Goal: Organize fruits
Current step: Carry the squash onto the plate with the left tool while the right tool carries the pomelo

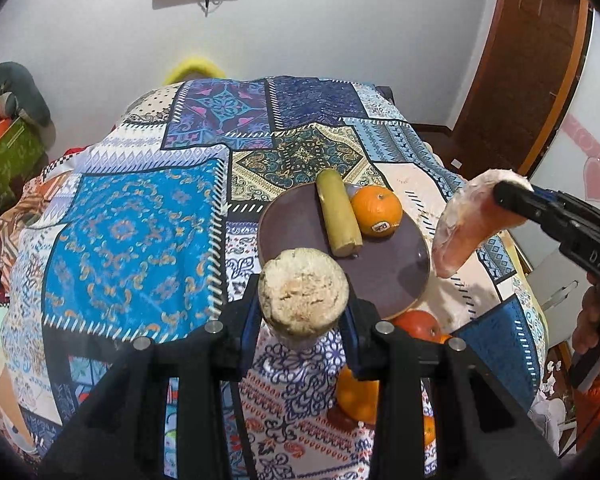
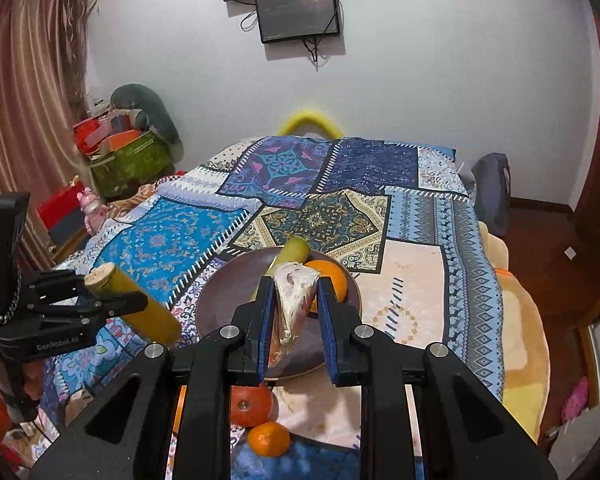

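Observation:
A short yellow-green cane piece (image 1: 304, 296), cut end facing me, sits between the fingers of my left gripper (image 1: 302, 316), which is shut on it above the near rim of a dark round plate (image 1: 384, 276). On the plate lie a second cane piece (image 1: 336, 212) and an orange (image 1: 376, 210). My right gripper (image 2: 294, 308) is shut on a pink-white fruit wedge (image 2: 296, 300) over the plate (image 2: 220, 300). In the left wrist view the wedge (image 1: 472, 220) hangs right of the plate. My left gripper (image 2: 112, 292) with its cane piece (image 2: 148, 312) is at the left.
A patchwork cloth (image 1: 140, 220) covers the surface. Near its front edge lie a red fruit (image 2: 252, 402) and a small orange (image 2: 269, 438). Boxes and bags (image 2: 120, 152) stand at the far left. A wooden door (image 1: 532, 80) is at the right.

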The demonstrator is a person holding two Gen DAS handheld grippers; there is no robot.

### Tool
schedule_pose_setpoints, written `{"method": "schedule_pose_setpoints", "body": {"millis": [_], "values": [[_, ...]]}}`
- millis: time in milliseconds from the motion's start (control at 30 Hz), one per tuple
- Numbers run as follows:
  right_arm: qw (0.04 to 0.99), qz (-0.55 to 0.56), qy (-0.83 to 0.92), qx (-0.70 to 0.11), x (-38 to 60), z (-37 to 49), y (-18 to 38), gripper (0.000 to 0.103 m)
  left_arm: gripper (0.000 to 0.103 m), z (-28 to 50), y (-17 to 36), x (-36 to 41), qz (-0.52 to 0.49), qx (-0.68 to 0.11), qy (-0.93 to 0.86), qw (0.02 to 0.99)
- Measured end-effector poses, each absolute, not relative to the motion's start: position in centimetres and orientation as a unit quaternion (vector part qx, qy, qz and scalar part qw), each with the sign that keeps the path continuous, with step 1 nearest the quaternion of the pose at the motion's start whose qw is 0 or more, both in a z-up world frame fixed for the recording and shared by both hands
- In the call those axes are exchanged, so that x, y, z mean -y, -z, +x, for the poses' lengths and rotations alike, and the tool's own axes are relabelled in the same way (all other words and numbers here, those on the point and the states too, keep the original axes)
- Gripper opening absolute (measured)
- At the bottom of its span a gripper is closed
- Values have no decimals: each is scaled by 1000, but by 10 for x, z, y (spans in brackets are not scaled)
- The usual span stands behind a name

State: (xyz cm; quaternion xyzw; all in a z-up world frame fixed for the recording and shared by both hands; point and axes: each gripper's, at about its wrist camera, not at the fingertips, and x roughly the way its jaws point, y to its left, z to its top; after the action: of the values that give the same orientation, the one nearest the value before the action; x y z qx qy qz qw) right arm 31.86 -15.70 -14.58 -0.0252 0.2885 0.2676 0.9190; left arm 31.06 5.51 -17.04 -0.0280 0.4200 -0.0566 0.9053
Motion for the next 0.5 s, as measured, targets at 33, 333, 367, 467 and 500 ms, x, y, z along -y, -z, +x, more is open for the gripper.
{"method": "schedule_pose_setpoints", "body": {"millis": [33, 333, 367, 467, 500], "values": [[919, -25, -268, -289, 157, 320, 147, 20, 35, 314, 172, -54, -27, -421, 57, 905], [908, -31, -280, -312, 147, 342, 166, 20, 35, 345, 184, -48, -28, -432, 66, 899], [906, -31, -282, -315, 145, 345, 169, 20, 35, 348, 185, -47, -31, -433, 69, 898], [902, -36, -286, -321, 138, 351, 174, 20, 35, 358, 186, -44, -26, -431, 71, 899], [902, -40, -287, -321, 135, 352, 176, 20, 35, 361, 187, -42, -22, -431, 72, 899]]}}
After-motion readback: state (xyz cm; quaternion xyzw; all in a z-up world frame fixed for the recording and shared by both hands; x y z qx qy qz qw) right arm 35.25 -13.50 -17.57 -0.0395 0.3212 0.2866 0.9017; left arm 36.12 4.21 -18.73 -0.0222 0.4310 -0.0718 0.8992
